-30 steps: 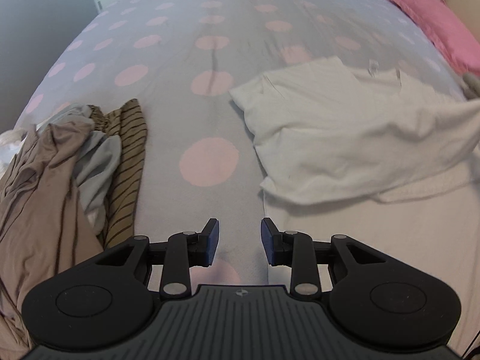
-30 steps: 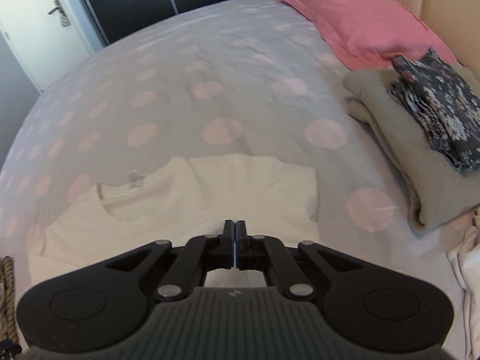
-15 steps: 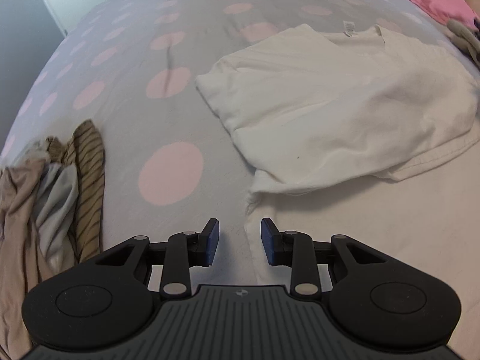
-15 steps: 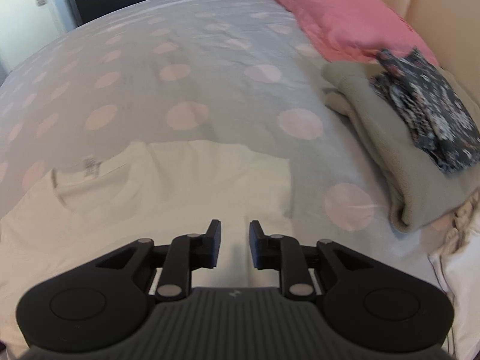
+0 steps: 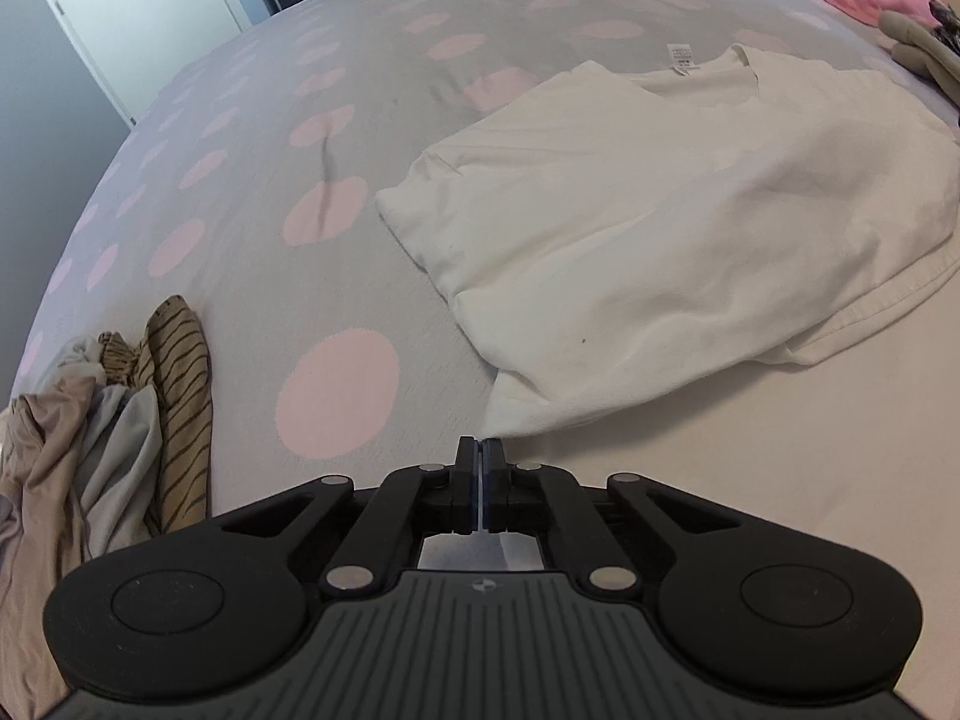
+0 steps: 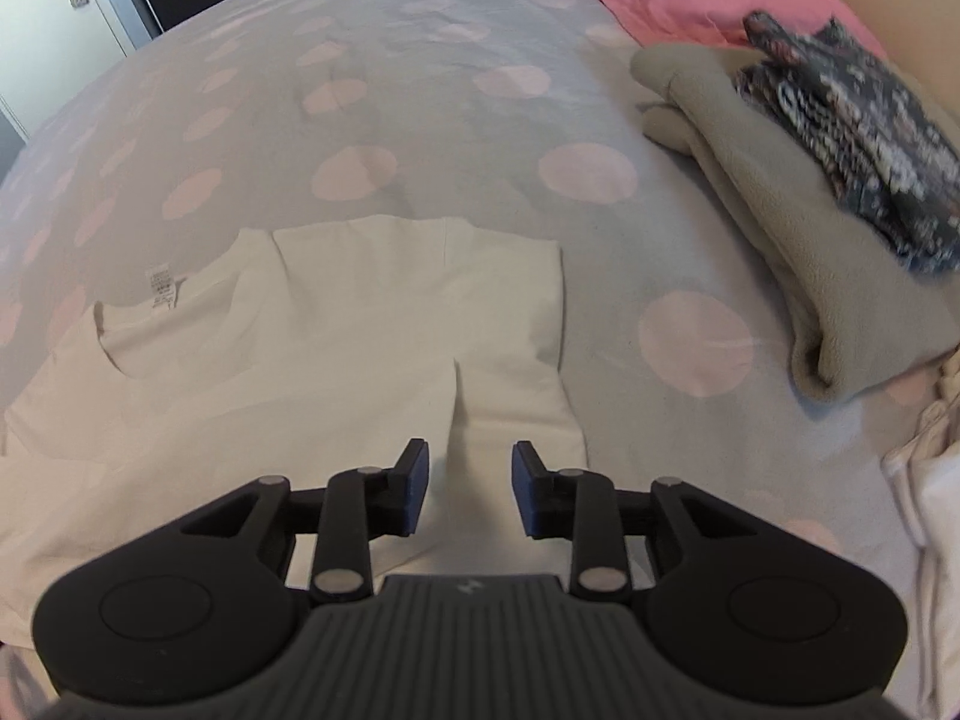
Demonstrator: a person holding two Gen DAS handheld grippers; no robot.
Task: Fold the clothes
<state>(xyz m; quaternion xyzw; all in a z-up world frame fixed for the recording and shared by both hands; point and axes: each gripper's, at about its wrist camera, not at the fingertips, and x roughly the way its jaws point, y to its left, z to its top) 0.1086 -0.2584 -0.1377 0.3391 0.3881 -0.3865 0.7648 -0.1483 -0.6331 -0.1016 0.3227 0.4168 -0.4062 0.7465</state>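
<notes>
The left gripper (image 5: 480, 450) is pressed together on the cream cotton T-shirt's (image 5: 690, 228) corner; only the right view shows the right gripper (image 6: 469, 471), opening over the shirt's folded edge.

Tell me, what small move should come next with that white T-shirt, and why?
Probably close the right gripper on the white T-shirt fold beneath it: its jaws are opening with nothing pinched, while the left gripper is shut at the shirt's near corner.

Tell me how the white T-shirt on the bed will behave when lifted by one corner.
The white T-shirt lies in soft folds and wrinkles, so it will probably hang limp and drape. It looks thin, likely light. The left gripper is shut at its corner, so the rest would likely trail across the bedspread.
</notes>
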